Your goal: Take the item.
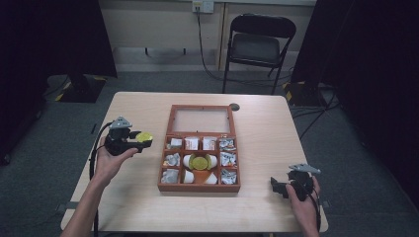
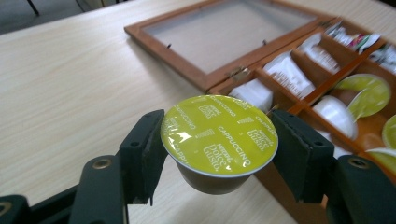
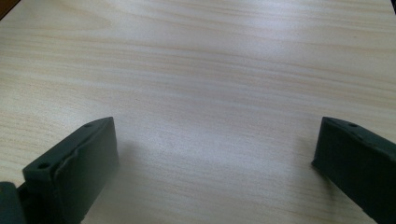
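A coffee capsule (image 2: 218, 140) with a yellow-green foil lid printed "cappuccino" is clamped between the two black jaws of my left gripper (image 2: 219, 149). In the high view that gripper (image 1: 143, 140) hovers over the table left of the wooden box (image 1: 199, 188), capsule (image 1: 144, 137) at its tip. The box lies with its glass lid (image 1: 201, 120) folded back; its compartments hold white sachets and more capsules (image 1: 200, 161). My right gripper (image 1: 275, 186) stands open near the table's front right corner, jaws wide apart over bare wood (image 3: 210, 93) with nothing between them.
The light wooden table (image 1: 133, 197) has free surface left, right and in front of the box. A black folding chair (image 1: 259, 47) stands beyond the far edge. A small round dark hole (image 1: 234, 106) sits in the tabletop behind the lid.
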